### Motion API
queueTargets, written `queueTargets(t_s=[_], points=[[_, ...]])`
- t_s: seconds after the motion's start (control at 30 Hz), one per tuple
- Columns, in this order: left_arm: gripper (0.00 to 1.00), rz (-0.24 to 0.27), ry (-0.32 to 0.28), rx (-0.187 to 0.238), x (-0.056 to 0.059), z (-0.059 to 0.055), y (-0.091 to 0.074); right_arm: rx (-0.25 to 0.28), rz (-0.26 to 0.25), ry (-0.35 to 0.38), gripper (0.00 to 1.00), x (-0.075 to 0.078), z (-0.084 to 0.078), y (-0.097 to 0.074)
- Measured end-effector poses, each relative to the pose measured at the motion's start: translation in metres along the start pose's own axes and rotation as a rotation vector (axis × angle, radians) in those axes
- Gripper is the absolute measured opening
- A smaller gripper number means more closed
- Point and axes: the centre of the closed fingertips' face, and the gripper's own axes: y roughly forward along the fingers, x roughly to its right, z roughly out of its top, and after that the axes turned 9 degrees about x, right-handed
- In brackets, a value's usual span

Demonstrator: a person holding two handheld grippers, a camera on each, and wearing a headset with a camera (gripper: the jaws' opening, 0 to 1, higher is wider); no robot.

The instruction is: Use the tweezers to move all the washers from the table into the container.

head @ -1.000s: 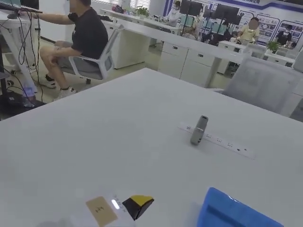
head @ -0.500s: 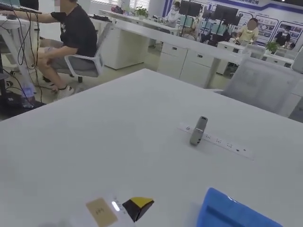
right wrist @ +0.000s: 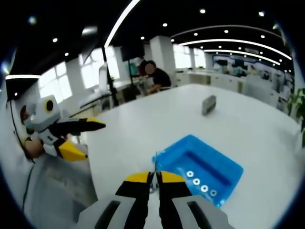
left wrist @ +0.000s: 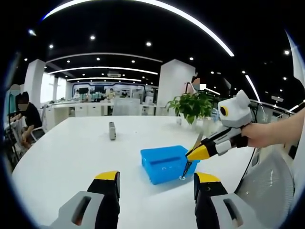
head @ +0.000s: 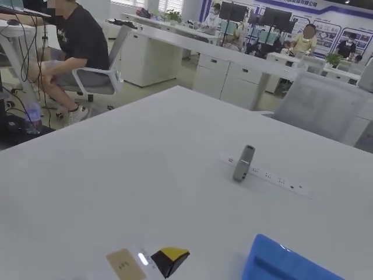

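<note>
Four washers [right wrist: 197, 181] already lie in the blue container [right wrist: 212, 167], lower right in the right gripper view; the right gripper [right wrist: 154, 177] is clamped on the tweezers [right wrist: 155, 164], the left gripper [left wrist: 157, 177] gapes empty (tweezer tips too small to read), and any washers remaining on the table [right wrist: 190, 119] are hard to make out

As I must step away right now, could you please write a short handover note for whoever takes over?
Left gripper: open, empty.
Right gripper: shut on the tweezers, tips down beside a corner of the blue container.
Done: four washers lie in the container.
Left: cannot tell whether washers remain on the table; check, then move any across.
</note>
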Motion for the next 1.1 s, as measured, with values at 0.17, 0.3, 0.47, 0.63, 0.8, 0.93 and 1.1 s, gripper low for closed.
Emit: queueTargets(t_s=[0.17, 0.3, 0.47, 0.63, 0.8, 0.93, 1.1], points=[[0.62, -0.001, 0.001, -0.002, 0.0, -0.001, 0.0, 0.038, -0.026, 0.014, 0.03, 0.009, 0.012, 0.001], [0.62, -0.001, 0.002, -0.002, 0.0, -0.001, 0.0, 0.063, -0.047, 0.025, 0.03, 0.017, 0.019, 0.002], [0.62, -0.003, 0.002, -0.004, 0.0, -0.002, 0.0, 0.069, -0.062, 0.023, 0.03, 0.026, 0.023, 0.009], [0.61, -0.003, 0.004, -0.006, 0.001, -0.002, 0.0, 0.052, -0.082, 0.018, 0.03, 0.035, 0.018, 0.018], [0.61, -0.003, -0.001, -0.007, 0.0, -0.002, 0.0, 0.035, -0.086, 0.008, 0.03, 0.04, 0.017, 0.026], [0.6, -0.015, -0.008, -0.017, 0.003, -0.004, 0.001, 0.01, -0.091, -0.012, 0.03, 0.048, 0.013, 0.035], [0.58, -0.026, 0.003, -0.027, 0.005, -0.006, 0.001, -0.016, -0.091, -0.028, 0.03, 0.055, 0.008, 0.05]])
